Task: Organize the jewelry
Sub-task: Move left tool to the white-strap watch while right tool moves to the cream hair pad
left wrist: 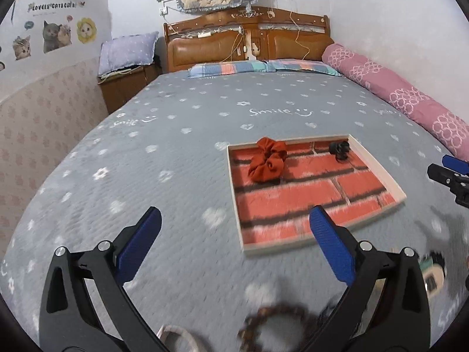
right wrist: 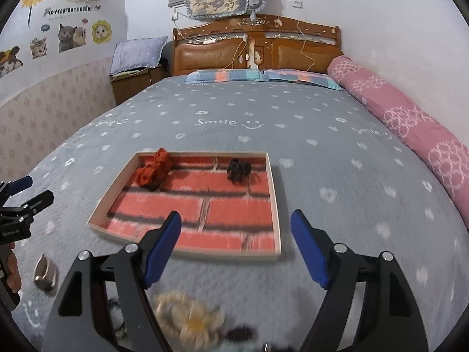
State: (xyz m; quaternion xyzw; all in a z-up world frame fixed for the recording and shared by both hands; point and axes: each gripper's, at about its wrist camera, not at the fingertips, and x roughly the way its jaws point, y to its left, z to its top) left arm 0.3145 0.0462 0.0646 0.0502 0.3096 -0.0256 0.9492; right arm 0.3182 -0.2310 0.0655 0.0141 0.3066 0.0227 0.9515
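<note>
Jewelry pieces are lying loose on the grey bedspread (left wrist: 181, 135) right under my two tools, while the brick-patterned tray (left wrist: 378, 173) is sitting farther out across the bed. My left hand-held gripper (left wrist: 236, 234) is standing spread wide with nothing between its blue pads, and the tray is lying at about one o'clock from it, its long side running away toward the headboard. My right hand-held gripper (right wrist: 236, 234) is also standing released and empty, and from it the tray (right wrist: 274, 199) is lying at about eleven o'clock.

The red scrunchie (left wrist: 267, 161) and the black claw clip (left wrist: 339, 150) are already resting at the tray's far end. A brown beaded bracelet (left wrist: 272, 319) is blurring at six o'clock beneath my left tool, nearer that hand. A cream flower piece (right wrist: 190, 319) is lying at six o'clock under my right tool, and a silver ring (right wrist: 45, 272) is sitting at nine o'clock, nearer the left hand.
</note>
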